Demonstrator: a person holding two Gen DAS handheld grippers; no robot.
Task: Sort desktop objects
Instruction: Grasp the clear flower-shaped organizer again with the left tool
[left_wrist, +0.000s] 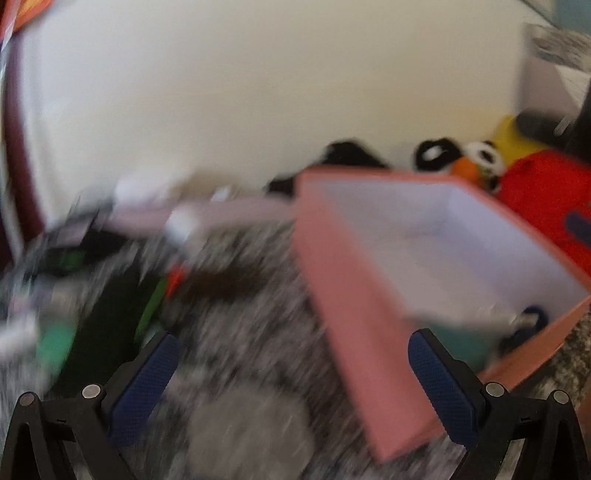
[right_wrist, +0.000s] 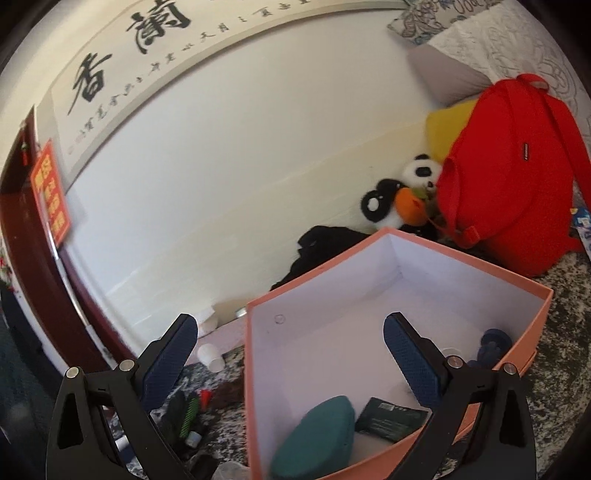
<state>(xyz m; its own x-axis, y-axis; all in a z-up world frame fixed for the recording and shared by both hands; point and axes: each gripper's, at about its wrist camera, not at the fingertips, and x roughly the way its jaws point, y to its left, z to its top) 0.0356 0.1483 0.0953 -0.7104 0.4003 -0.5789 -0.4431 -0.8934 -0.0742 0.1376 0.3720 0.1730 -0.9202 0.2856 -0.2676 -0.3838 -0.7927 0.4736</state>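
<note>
A pink box (right_wrist: 406, 254) with a white inside stands on the speckled surface. In it lie a teal case (right_wrist: 317, 435), a dark green flat packet (right_wrist: 391, 421) and a dark blue item (right_wrist: 493, 345). My right gripper (right_wrist: 290, 330) hangs above the box's near left wall, open, with nothing between its fingers. In the blurred left wrist view the same box (left_wrist: 332, 280) is on the right. My left gripper (left_wrist: 291, 347) is open over the speckled surface by its left wall, holding nothing. Left of the box lies a smeared heap of small objects (left_wrist: 110, 280).
A red backpack (right_wrist: 509, 177), a panda plush (right_wrist: 406, 192) and black cloth (right_wrist: 325, 243) sit behind the box by the white wall. White paper cups (right_wrist: 210, 356) and green and red small items (right_wrist: 192, 410) lie left of the box.
</note>
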